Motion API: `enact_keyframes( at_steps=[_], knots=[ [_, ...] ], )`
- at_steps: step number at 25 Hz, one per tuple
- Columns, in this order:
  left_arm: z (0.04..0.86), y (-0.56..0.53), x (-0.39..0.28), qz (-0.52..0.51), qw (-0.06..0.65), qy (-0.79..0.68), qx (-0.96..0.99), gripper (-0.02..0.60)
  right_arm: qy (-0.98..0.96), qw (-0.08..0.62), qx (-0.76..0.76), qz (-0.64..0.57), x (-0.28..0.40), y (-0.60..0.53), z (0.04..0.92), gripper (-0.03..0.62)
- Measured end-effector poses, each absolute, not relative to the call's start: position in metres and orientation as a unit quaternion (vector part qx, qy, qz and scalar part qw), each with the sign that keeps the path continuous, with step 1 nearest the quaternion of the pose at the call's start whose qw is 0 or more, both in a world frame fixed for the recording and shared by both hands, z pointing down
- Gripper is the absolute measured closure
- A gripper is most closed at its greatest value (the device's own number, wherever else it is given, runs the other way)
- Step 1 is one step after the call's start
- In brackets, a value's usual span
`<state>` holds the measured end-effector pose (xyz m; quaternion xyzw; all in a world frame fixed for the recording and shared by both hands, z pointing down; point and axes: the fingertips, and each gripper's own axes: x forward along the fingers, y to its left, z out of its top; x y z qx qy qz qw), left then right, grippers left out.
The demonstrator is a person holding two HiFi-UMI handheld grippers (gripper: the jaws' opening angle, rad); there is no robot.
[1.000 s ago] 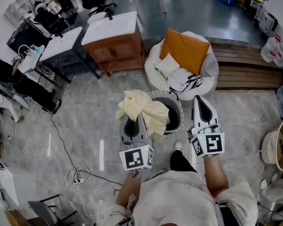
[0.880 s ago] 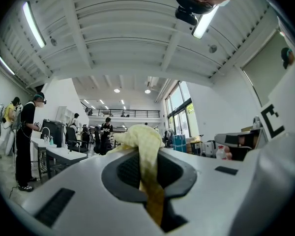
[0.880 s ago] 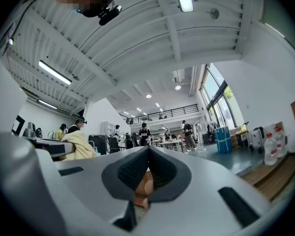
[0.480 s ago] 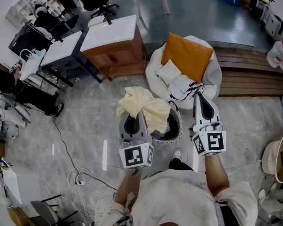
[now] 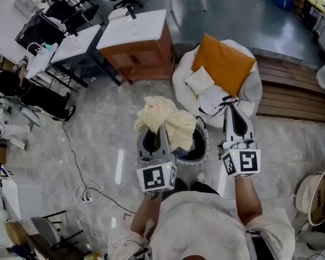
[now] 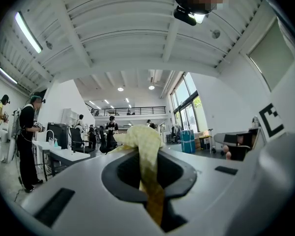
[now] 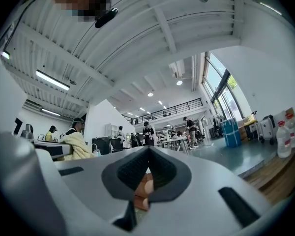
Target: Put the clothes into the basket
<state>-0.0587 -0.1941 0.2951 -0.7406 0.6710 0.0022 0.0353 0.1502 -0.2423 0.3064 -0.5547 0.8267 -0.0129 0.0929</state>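
Note:
A pale yellow cloth (image 5: 163,121) hangs bunched from my left gripper (image 5: 158,137), which is shut on it. The cloth droops over the left rim of the round basket (image 5: 206,138), whose inside is dark and whose wall is white and perforated. In the left gripper view the cloth (image 6: 140,137) runs down between the jaws of the left gripper (image 6: 147,156). My right gripper (image 5: 232,110) is held to the right of the basket, shut and with nothing in it. In the right gripper view its jaws (image 7: 148,152) meet at the tips.
Just beyond the basket is a white beanbag chair (image 5: 180,80) with an orange cushion (image 5: 223,63), a white pillow (image 5: 199,82) and a patterned cloth (image 5: 214,99). A wooden cabinet (image 5: 138,50) stands at the back left, with desks and a seated person (image 5: 13,91) further left. Cables (image 5: 89,196) lie on the floor.
Both grippers have moved forward together, toward the beanbag chair, and the left one still holds the cloth. The basket now lies nearer under the left gripper.

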Motion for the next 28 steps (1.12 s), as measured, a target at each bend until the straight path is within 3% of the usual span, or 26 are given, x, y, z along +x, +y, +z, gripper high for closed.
enact_keyframes(
  at_steps=[13, 28],
  knots=[
    [0.340, -0.239, -0.085, -0.012, 0.017, 0.665, -0.746, 0.548, 0.834, 0.065, -0.548, -0.024, 0.109, -0.290, 0.341, 0.606],
    [0.470, -0.274, -0.133, -0.066, -0.091, 0.670, -0.733, 0.548, 0.854, -0.027, -0.514, -0.075, 0.034, -0.332, 0.433, 0.606]
  ],
)
